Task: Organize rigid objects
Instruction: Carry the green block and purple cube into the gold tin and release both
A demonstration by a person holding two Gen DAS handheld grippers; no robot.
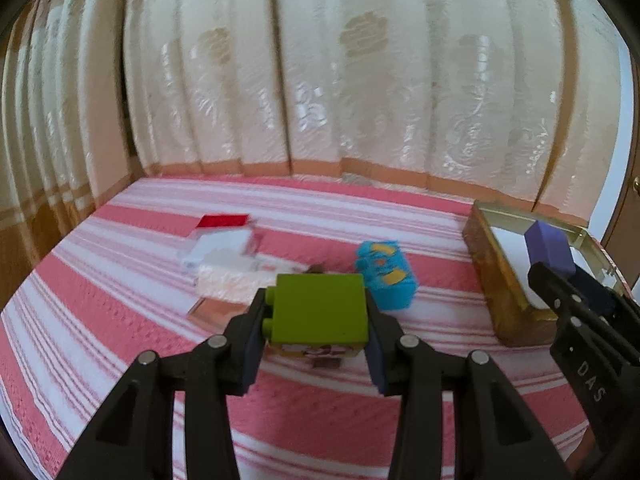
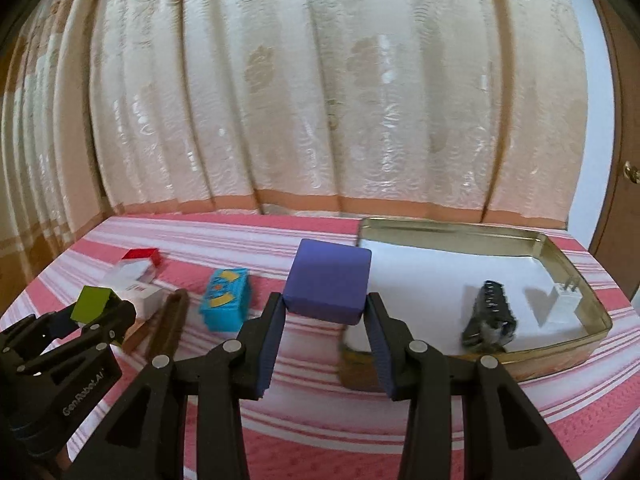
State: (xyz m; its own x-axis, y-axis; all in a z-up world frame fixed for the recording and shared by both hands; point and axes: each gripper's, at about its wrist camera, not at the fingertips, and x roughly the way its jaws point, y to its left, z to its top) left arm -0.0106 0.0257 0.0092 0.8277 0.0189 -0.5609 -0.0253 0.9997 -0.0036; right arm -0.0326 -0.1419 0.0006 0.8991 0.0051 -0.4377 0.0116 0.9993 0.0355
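The left gripper (image 1: 316, 344) is clamping a green block (image 1: 320, 306) between its blue pads, holding it clear above the pink striped cloth (image 1: 120, 312); studs are showing on the block's left side. The right gripper (image 2: 325, 334) is squeezing a purple block (image 2: 330, 286) in the same way, carrying it just in front of the near left corner of the gold tin (image 2: 572, 350). Beyond the green block, a blue patterned box (image 1: 386, 276) is lying on the cloth, with a brown elongated object (image 2: 168, 320) beside it, too blurred to identify. Further left, a white and red carton (image 1: 222, 240) is resting among some clear wrapping. Inside the tin, on its white lining, a black ridged object (image 2: 490, 314) is lying near the front wall and a white plug adapter (image 2: 566, 300) is standing toward the right wall. Cream patterned curtains (image 2: 320, 100) are hanging behind everything
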